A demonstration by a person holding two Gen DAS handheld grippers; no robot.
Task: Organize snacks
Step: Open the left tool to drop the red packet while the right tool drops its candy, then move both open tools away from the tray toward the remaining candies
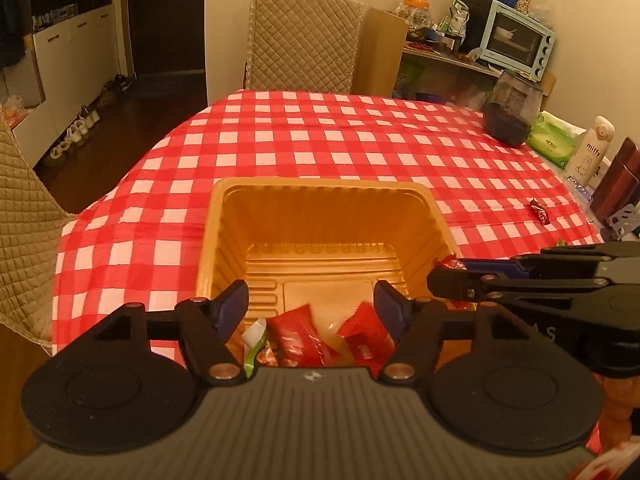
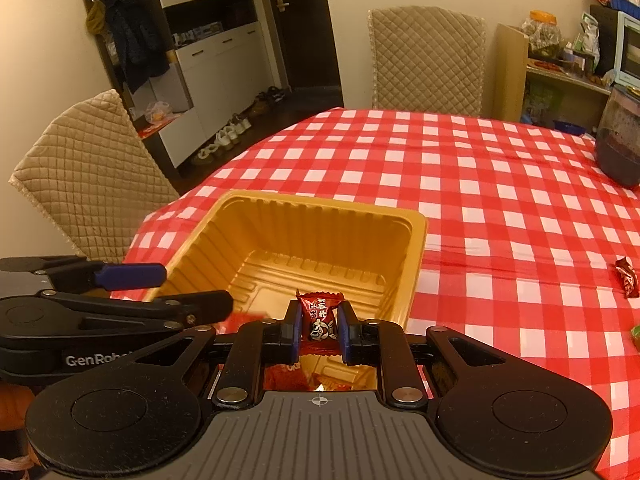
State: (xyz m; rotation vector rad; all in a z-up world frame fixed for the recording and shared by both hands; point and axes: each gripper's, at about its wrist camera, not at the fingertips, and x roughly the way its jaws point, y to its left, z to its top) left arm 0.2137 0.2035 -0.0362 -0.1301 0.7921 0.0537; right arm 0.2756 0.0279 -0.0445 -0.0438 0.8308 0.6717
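Your right gripper [image 2: 319, 326] pinches a small red wrapped candy [image 2: 322, 317] directly above the gold plastic tray's [image 2: 416, 240] near edge; your left gripper [image 1: 312, 304], spread wide and empty, hovers alongside.

green snack [image 2: 636, 336] cut off at edge, tray [image 1: 224, 240] snacks partly hidden (by left gripper [image 1: 312, 300])

- The room has warm, yellow-orange light, and it is a bit dim.
- The doorway [image 1: 168, 16] at the back is very dark.
- The gold tray [image 1: 320, 216] shines softly on its far wall, with a bright spot on its floor.
- Both pictures bend at the sides like a fish bowl, so the worktop [image 2: 500, 200] edge looks curved.
- The corners turn black.
- The left gripper [image 1: 312, 304] body, close to the lens, looks soft and blurry at the bottom.
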